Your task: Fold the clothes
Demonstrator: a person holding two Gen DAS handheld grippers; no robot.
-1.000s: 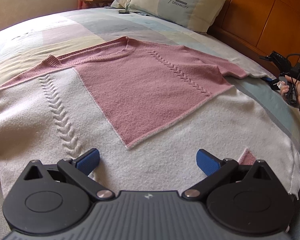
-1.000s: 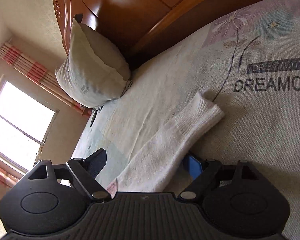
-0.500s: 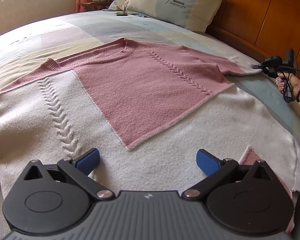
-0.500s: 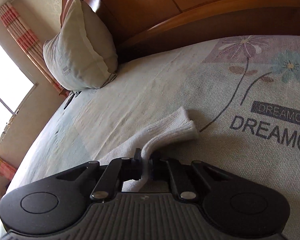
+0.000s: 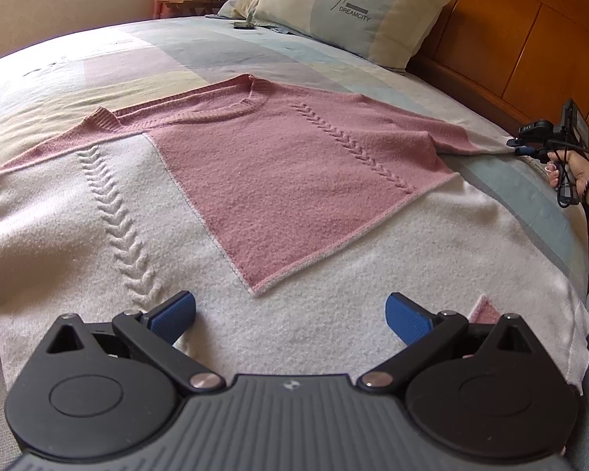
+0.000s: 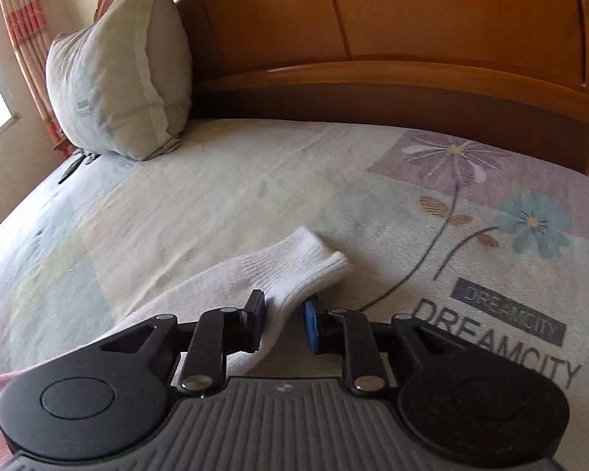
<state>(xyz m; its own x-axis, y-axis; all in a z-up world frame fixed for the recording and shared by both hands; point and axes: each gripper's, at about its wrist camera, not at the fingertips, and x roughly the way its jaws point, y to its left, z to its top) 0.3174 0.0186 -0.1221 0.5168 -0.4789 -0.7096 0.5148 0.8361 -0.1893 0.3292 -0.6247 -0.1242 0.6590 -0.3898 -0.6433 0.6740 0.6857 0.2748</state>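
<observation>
change: my right tool (image 6: 282,318) has eased from its tight clamp half a second ago, pads now narrow around the white sleeve cuff (image 6: 306,265) | my left tool (image 5: 289,314) stays wide above the hem | sweater (image 5: 294,165) pink-and-white, cable-knit, flat on the bed (image 5: 157,51)

The sweater (image 5: 294,180) is soft, fuzzy knit in pink and white, with raised cable stitching and a ribbed white cuff (image 6: 306,267). Under it the bedspread (image 6: 216,180) is matt woven cloth. The headboard (image 6: 412,39) at the far side is glossy varnished wood; the gripper bodies are matt black plastic with ribbed blue pads (image 5: 176,312).
</observation>
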